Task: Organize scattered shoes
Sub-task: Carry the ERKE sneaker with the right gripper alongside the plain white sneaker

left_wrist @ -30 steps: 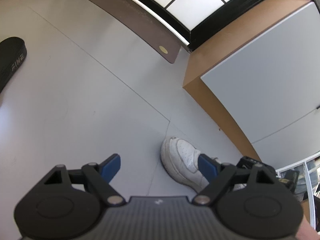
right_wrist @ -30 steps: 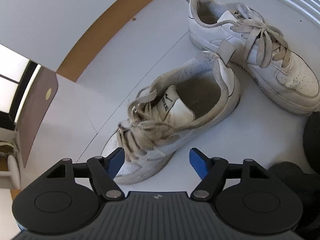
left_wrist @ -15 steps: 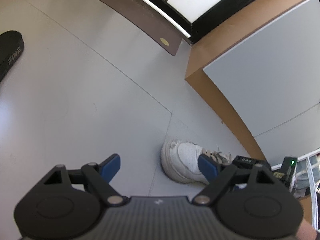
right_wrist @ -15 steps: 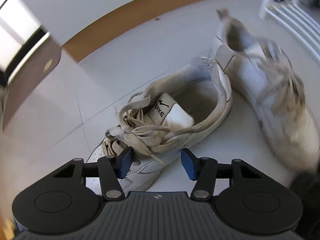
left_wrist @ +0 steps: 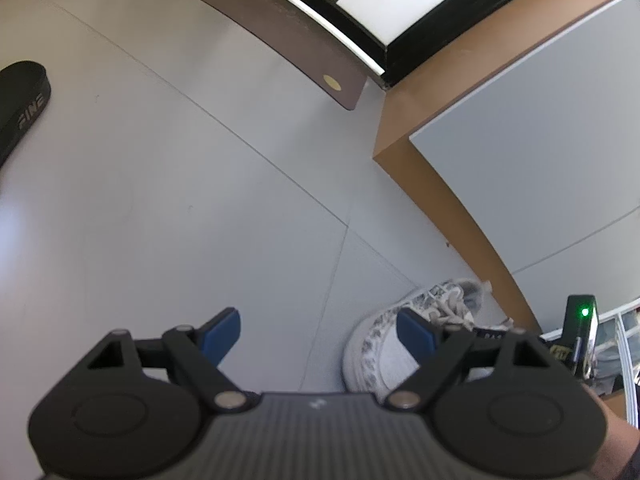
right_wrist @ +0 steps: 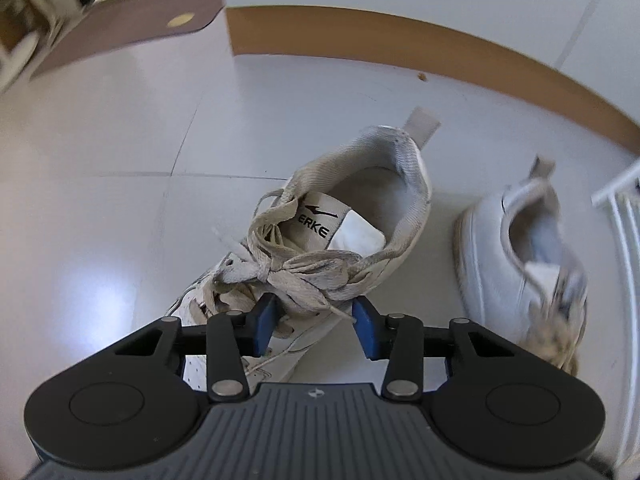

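Rolled round since a second ago, the right gripper (right_wrist: 314,326) now stands over the laced front of the white sneaker (right_wrist: 320,256), where before it faced the shoe from the toe side with jaws well apart. Its jaws are closing, with the knot of laces and the shoe's upper between the blue pads (right_wrist: 264,322); whether the pads already press on the shoe cannot be told from the right wrist view. This sneaker sits on the pale floor (right_wrist: 100,160), heel toward the brown skirting (right_wrist: 400,40), not yet lifted as far as can be judged. A second white sneaker (right_wrist: 516,264), blurred, lies just beside it, on the side of the white rack bars (right_wrist: 624,240); the two are near but not squared up as a pair. The left gripper (left_wrist: 318,338) hangs wide open and holds nothing, the first sneaker showing past its right finger. Well apart from the sneakers, a black shoe (left_wrist: 24,100) lies alone across the floor. Judgement: sorting is at an early stage; no shoe is seen placed in order.
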The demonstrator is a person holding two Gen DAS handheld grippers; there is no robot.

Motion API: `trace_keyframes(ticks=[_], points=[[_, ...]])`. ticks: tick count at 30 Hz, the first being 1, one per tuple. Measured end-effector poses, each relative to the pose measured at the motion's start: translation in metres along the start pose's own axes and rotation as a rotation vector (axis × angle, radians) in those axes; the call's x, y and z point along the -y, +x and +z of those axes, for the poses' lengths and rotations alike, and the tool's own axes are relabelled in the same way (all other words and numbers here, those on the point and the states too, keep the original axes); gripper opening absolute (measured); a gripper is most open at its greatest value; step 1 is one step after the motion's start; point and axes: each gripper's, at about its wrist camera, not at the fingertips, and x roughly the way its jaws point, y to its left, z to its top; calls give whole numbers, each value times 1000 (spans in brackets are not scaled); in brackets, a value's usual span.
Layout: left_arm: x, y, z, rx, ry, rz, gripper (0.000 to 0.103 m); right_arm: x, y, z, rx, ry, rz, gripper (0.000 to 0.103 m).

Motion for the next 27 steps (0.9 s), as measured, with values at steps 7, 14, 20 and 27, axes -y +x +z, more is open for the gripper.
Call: trace_keyframes(ticks=[7, 14, 20, 27], points=[[2, 5, -2, -12, 9, 4, 87, -10, -2, 3, -2, -274, -31, 34], [2, 0, -6, -12, 11, -1, 87, 4, -23, 3, 17, -158, 27, 84], [-1, -11, -11, -19, 14, -3, 87, 1, -17, 4, 2, -68, 87, 90], [10, -12, -30, 6, -19, 26, 87, -9, 13, 5, -55, 4, 90, 91]])
